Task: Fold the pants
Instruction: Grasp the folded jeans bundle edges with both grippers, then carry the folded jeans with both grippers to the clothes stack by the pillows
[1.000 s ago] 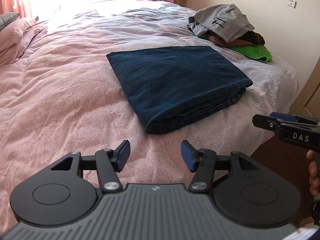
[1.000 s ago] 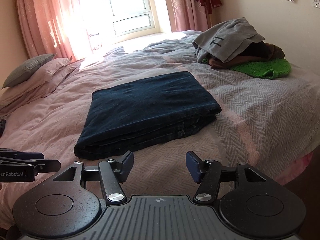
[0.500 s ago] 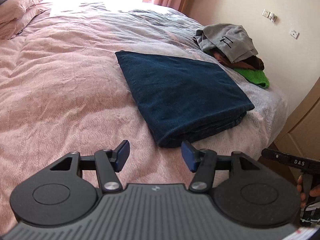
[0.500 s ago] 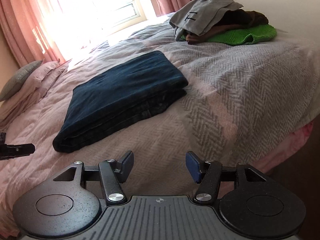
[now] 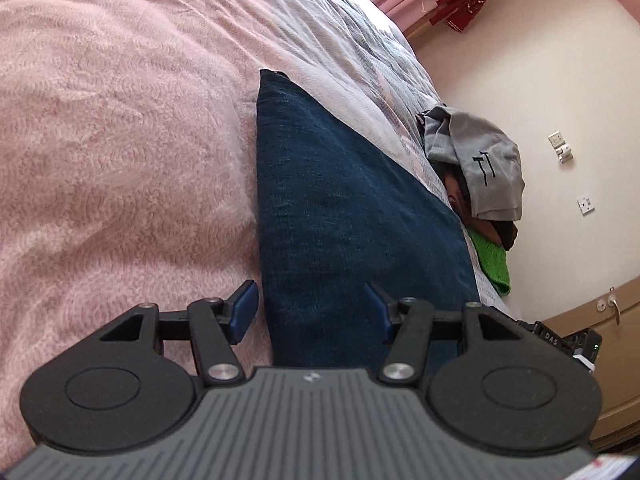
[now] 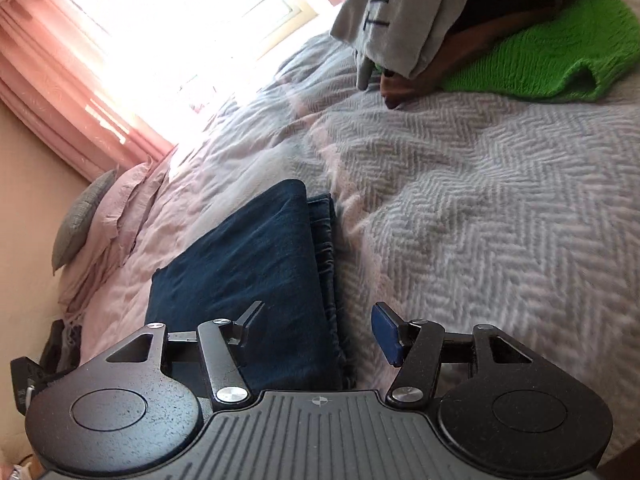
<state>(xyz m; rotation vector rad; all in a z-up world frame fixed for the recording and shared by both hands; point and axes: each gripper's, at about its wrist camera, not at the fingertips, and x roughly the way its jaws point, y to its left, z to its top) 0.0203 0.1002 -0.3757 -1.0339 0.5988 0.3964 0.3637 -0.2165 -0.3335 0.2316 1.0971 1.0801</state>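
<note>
The near end of the folded pants [image 5: 340,220] is lying hidden behind the left gripper [image 5: 312,310]; the grey garment [image 6: 400,12] is being cut off by the top edge.

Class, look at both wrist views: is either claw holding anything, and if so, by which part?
Nothing is held. The left claw and right claw are both open at opposite edges of the folded blue pants.

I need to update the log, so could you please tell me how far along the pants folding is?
Done: the dark blue pants lie folded in a flat stack on the bed. In hand: nothing; the left hand-held gripper and right hand-held gripper hover open at opposite edges. Left: perhaps one more fold or moving the stack.
</note>
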